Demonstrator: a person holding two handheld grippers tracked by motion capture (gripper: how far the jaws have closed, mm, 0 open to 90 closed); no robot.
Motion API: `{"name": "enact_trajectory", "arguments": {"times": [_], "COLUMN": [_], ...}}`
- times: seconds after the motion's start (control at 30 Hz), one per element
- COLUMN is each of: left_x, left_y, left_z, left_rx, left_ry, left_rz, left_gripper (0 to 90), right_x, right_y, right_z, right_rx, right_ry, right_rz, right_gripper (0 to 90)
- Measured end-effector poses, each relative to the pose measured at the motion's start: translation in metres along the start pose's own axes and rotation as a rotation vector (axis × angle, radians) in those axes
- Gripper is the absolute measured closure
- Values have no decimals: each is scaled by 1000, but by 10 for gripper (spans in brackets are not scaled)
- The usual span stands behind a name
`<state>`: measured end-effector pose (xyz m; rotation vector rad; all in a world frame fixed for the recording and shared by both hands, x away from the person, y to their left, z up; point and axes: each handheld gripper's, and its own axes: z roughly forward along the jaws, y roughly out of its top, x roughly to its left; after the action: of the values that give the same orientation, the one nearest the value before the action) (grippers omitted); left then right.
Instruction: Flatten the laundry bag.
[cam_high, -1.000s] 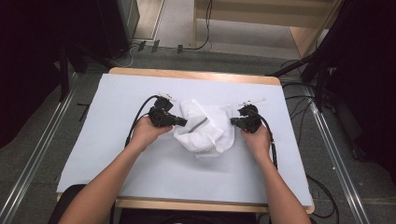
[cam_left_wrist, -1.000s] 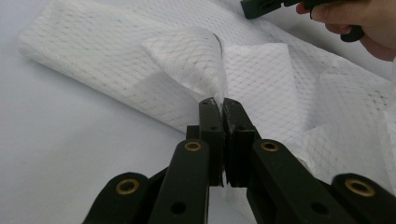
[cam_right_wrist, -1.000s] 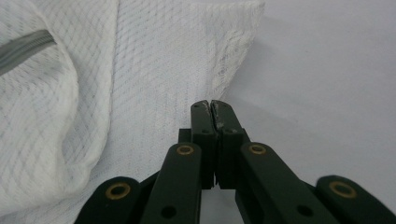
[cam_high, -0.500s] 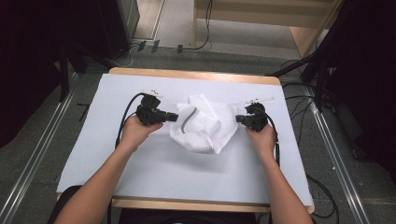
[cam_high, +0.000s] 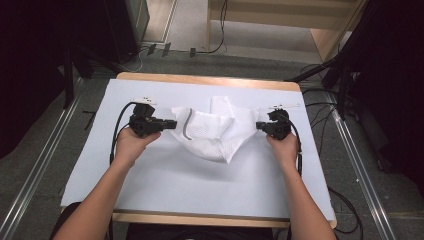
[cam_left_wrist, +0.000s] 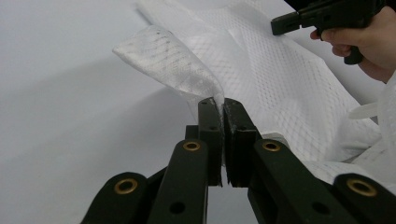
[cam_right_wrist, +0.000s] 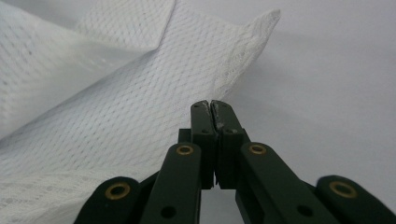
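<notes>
A white mesh cloth (cam_high: 215, 132) lies stretched across the middle of the white table top (cam_high: 150, 175), with a short grey strip (cam_high: 186, 125) on its left part. My left gripper (cam_high: 174, 124) is shut on the cloth's left corner. In the left gripper view the jaws (cam_left_wrist: 218, 100) pinch a raised flap of the mesh (cam_left_wrist: 280, 74), and the other hand's gripper (cam_left_wrist: 327, 18) shows at the far top right. My right gripper (cam_high: 258, 125) is shut on the cloth's right edge. In the right gripper view its jaws (cam_right_wrist: 209, 103) press together on a sliver of the mesh (cam_right_wrist: 116, 107).
The table's wooden rim (cam_high: 210, 80) runs along the far side. Beyond it are cables (cam_high: 220, 40) on the floor and dark equipment (cam_high: 120, 25) at the back left. Metal rails (cam_high: 45, 165) flank the table. Bare white surface lies in front of the cloth.
My left gripper has moved left with the cloth corner, and the bunched cloth has spread wider between the two grippers. The right gripper has stayed nearly in place.
</notes>
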<state>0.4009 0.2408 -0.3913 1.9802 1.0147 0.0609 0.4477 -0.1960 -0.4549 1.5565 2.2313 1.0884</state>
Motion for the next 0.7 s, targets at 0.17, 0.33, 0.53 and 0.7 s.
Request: {"name": "enact_trajectory", "arguments": {"times": [0.17, 0.33, 0.53, 0.7], "left_x": [7, 8, 12, 14], "left_y": [-11, -19, -33, -42], "left_z": [-11, -20, -26, -28], "left_rx": [-8, -7, -4, 8], "left_ry": [10, 24, 38, 20], "left_rz": [-35, -45, -74, -104], "left_gripper": [877, 884, 883, 881], "right_x": [-1, -4, -5, -8], "right_y": [1, 1, 1, 2], "right_z": [-3, -4, -3, -1], "right_rx": [-12, -14, -15, -8], "right_ry": [1, 1, -3, -1], "right_rz": [5, 11, 14, 34], "right_gripper": [900, 900, 900, 900]}}
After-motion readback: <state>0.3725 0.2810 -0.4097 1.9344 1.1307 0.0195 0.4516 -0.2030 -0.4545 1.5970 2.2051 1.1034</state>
